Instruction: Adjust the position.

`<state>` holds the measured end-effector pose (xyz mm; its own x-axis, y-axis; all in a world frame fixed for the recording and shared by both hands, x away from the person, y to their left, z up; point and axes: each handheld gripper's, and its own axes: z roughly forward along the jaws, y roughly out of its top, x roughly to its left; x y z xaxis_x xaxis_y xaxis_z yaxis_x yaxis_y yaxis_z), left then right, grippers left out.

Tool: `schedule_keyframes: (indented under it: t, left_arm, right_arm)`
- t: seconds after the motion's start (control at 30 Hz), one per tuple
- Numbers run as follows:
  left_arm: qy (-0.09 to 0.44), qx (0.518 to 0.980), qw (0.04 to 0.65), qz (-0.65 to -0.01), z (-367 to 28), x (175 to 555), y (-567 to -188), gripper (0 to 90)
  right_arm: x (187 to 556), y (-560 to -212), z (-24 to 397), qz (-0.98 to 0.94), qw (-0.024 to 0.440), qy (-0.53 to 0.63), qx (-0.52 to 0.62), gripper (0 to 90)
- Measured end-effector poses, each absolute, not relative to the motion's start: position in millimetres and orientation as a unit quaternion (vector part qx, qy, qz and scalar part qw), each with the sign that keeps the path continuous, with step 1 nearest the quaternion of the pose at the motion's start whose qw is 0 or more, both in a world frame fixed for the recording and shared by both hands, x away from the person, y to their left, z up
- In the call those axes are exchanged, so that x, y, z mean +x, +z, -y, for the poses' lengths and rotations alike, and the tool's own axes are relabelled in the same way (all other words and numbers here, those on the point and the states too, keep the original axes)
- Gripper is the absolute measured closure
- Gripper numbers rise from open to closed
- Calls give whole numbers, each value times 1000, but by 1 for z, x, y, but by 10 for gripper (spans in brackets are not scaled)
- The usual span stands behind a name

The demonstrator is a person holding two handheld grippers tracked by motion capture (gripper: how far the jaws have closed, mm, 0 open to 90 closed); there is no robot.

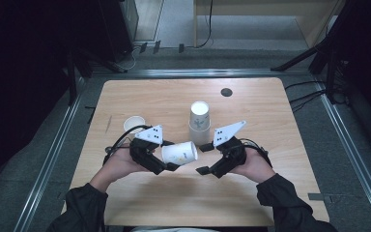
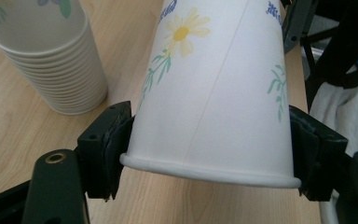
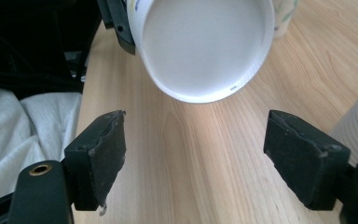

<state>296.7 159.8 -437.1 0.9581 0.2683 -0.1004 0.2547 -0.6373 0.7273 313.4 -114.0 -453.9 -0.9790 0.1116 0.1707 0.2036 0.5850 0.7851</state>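
Here the wooden surface [image 1: 183, 193], pale and rectangular with a visible grain, is carrying the things. On it, beyond the hands, a tall stack of paper cups [image 1: 199, 123] is standing upside down, its ribbed rims layered near the base; a single upright cup [image 1: 134, 123] is sitting to the left, near the left hand-held gripper [image 1: 170, 155].

That left hand-held gripper is clamping a white paper cup [image 1: 179, 153] near its rolled rim, 1 black pad pressing on each side, and is holding it on its side just above the surface, between the 2 hands. The cup is showing a printed yellow daisy with green stems; its blue lettering is too cropped to read.

The right hand-held gripper [image 1: 206, 158] is standing wide, its jaws holding nothing, facing the cup's flat white bottom [image 3: 205, 46] and apart from it.
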Motion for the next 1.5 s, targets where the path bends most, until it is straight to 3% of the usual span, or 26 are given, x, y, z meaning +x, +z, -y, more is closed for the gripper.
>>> schedule_keyframes:
  t: [1.0, 1.5]
  left_arm:
    - [-46, 959, 267, -86, -98, 312, -458, 247]
    - [-51, 963, 253, -75, -91, 306, -466, 246]
  right_arm:
    - [295, -469, 129, 909, 8, -401, -116, 222]
    - [292, -480, 107, 929, 3, -367, -55, 338]
